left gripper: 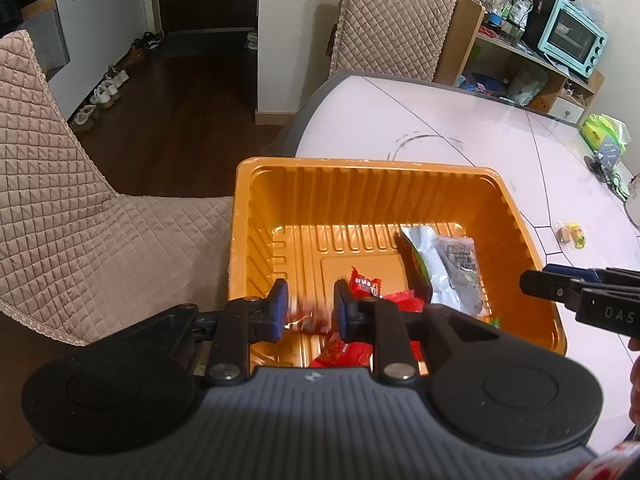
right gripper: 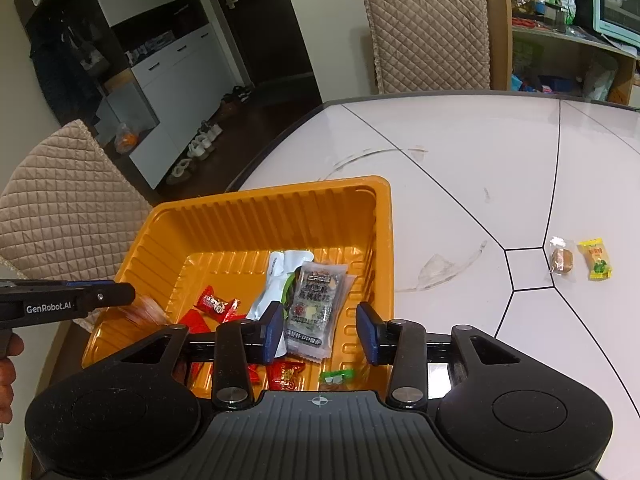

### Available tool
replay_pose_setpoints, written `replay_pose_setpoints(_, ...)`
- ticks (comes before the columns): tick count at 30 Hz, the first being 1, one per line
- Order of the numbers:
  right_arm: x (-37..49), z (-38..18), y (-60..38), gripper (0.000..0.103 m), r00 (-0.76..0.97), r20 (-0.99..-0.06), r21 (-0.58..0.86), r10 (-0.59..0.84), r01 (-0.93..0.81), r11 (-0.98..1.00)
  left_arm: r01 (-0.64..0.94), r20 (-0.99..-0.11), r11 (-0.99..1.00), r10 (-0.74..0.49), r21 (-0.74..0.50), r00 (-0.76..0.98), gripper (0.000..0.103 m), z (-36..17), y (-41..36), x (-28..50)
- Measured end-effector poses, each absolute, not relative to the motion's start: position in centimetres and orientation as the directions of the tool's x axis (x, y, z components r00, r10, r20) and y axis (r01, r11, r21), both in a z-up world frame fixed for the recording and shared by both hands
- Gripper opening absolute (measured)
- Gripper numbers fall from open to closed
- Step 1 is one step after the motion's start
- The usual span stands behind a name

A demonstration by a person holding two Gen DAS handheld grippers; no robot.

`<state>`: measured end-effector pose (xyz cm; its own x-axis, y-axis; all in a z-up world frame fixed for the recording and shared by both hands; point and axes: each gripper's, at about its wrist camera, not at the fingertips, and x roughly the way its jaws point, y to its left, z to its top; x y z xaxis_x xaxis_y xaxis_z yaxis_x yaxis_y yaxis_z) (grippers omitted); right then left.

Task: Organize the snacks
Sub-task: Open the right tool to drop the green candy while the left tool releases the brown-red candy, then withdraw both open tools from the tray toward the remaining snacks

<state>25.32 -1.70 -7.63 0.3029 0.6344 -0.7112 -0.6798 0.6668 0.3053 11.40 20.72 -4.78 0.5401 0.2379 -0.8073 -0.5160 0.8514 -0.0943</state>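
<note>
An orange plastic tray (left gripper: 360, 164) (right gripper: 280, 190) stands at the near-left edge of the white table. In it lie red candies (left gripper: 364, 284) (right gripper: 216, 304), a grey printed packet (left gripper: 460, 268) (right gripper: 316, 300), a silver-white packet (right gripper: 280, 268) and a small green candy (right gripper: 338, 376). My left gripper (left gripper: 310, 308) (right gripper: 130, 294) hovers over the tray's near-left part, shut on a blurred red candy (left gripper: 308, 318). My right gripper (right gripper: 320, 316) (left gripper: 528, 284) stands open above the tray's right side. The grey packet lies on the tray floor beneath its gap.
A brown sweet in clear wrap (right gripper: 562, 260) and a yellow sweet (right gripper: 596, 264) lie on the table (right gripper: 460, 168) to the right. Quilted chairs (left gripper: 60, 200) (right gripper: 432, 32) stand left and behind. A shelf carries a mint oven (left gripper: 572, 36).
</note>
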Motion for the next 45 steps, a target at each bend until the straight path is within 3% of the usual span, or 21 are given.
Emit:
replay_pose_setpoints(28, 22.0, -5.5, -5.7, 0.068, 0.289, -0.684, 0.346, 0.67, -0.68, 0.647, -0.516, -0.804, 0.838, 0.181, -0.175, 0.567, 0.044, -2.0, 15.8, 6.0)
replay_pose_setpoints(45, 19.1, -6.1, -10.7, 0.072, 0.261, -0.718, 0.346, 0.645, -0.67, 0.657, -0.474, -0.845, 0.863, 0.114, -0.176, 0.522, 0.046, -3.1, 9.7, 4.3)
